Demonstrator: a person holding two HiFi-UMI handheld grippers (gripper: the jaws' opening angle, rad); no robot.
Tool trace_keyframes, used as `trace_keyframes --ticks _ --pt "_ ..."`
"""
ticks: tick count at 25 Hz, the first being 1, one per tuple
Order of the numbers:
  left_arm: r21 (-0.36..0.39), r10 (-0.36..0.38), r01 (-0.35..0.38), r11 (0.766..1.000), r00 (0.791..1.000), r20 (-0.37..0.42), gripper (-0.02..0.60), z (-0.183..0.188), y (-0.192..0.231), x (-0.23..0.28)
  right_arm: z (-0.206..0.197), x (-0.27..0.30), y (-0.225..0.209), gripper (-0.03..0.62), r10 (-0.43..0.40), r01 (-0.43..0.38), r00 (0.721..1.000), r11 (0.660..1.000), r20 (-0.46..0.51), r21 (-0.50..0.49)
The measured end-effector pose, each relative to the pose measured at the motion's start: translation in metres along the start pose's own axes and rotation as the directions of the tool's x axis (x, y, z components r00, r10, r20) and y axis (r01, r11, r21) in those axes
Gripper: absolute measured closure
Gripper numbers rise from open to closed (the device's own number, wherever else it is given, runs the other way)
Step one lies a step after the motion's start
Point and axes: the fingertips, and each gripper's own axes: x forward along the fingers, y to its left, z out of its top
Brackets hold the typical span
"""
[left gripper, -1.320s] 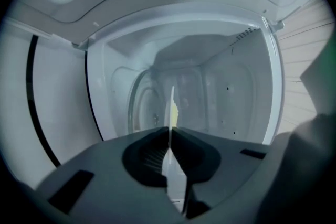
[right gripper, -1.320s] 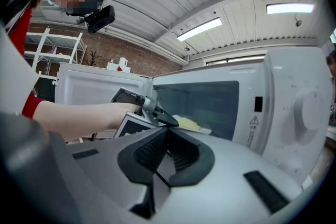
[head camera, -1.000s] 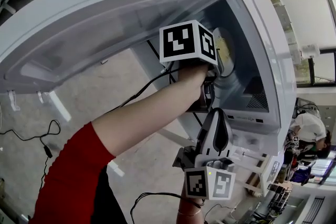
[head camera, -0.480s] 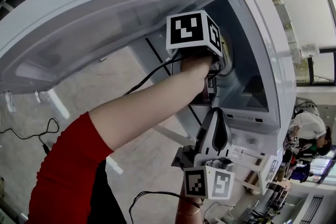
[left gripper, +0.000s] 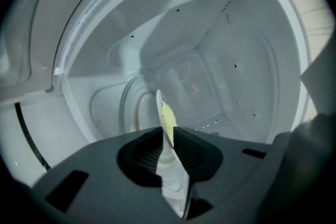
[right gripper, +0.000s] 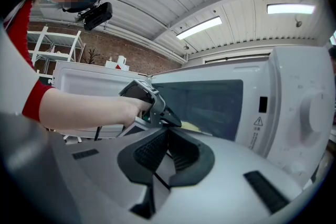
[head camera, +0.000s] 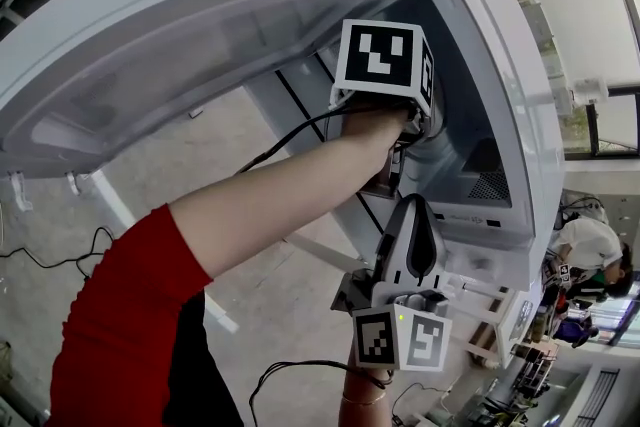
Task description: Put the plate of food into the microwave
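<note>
Plate in the cavity, release in progress; door (head camera: 200,45) not yet closed.
Right gripper (right gripper: 167,139) waits outside, jaws together, empty. Left gripper (left gripper: 167,136) is inside the microwave (head camera: 500,65). Its jaws have just been opening to a narrow gap, with the rim of the plate of food (left gripper: 173,181) between them.

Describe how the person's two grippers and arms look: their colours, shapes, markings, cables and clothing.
The left gripper and the right gripper each have a smooth grey body and black ribbed pads on the jaws. Each carries a white cube with black square markers. A thin black cable leaves the left gripper. The left arm wears a red short sleeve.
</note>
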Motion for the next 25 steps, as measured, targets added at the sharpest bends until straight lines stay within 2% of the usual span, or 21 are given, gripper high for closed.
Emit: trace_keyframes --ticks 5,7,10,15,21,25 --pt "0.178 0.088 -0.084 0.98 0.996 -0.017 0.511 0.001 0.002 0.004 -0.001 -0.008 -0.006 0.579 -0.009 0.008 1.0 0.999 0.017 0.034" --pt "0.218 0.106 -0.093 0.971 0.993 -0.05 0.508 -0.004 0.001 0.004 0.006 -0.009 -0.005 0.579 -0.005 0.005 1.0 1.0 0.015 0.008" --pt "0.276 0.126 -0.096 0.956 0.988 -0.091 0.502 -0.009 -0.002 0.007 0.004 -0.013 -0.008 0.579 -0.006 0.005 1.0 1.0 0.025 0.028" --pt "0.36 0.145 -0.102 0.928 0.985 -0.096 0.492 -0.009 -0.002 0.006 0.001 -0.016 -0.011 0.579 -0.011 0.01 0.999 0.999 0.033 0.047" --pt "0.477 0.177 -0.125 0.87 0.982 -0.066 0.489 -0.007 -0.003 0.006 0.009 -0.013 -0.006 0.579 0.002 -0.002 1.0 1.0 0.024 0.0" --pt "0.531 0.228 -0.17 0.83 0.973 -0.046 0.472 -0.003 0.001 0.007 -0.001 -0.017 -0.015 0.579 -0.02 0.018 0.999 0.998 0.028 0.056"
